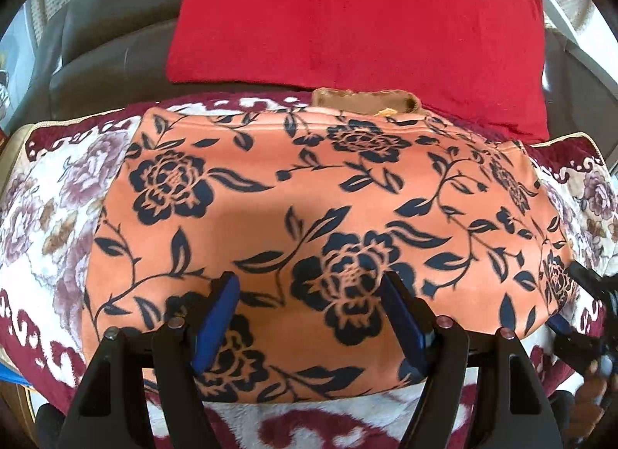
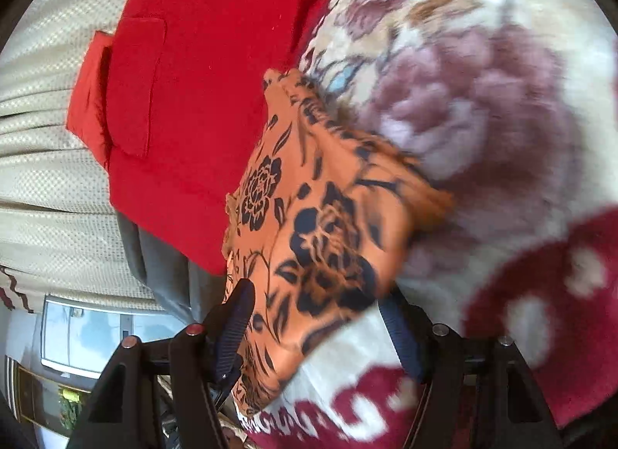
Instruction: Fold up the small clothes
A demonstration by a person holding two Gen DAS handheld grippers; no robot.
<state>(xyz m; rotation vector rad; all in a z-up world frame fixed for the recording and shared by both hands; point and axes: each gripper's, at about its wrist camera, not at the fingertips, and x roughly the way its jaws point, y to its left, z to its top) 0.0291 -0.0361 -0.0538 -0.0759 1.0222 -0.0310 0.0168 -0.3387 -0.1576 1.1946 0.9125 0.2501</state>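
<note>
An orange garment with dark navy flowers (image 1: pixel 309 194) lies spread flat on a floral blanket (image 1: pixel 46 198). My left gripper (image 1: pixel 311 286) hovers open just above its near edge, jaws wide apart, holding nothing. My right gripper (image 1: pixel 587 294) shows at the garment's right edge. In the right wrist view my right gripper (image 2: pixel 320 302) is open, with the garment's edge (image 2: pixel 316 225) lying between its blue fingers (image 2: pixel 239 313); one finger is partly hidden under the cloth.
A red garment (image 1: pixel 359 24) lies behind on a grey sofa (image 1: pixel 108 43). A brown piece (image 1: pixel 363 101) peeks out at the orange garment's far edge. Beige curtain (image 2: pixel 46 163) and a window (image 2: pixel 85 337) show in the right wrist view.
</note>
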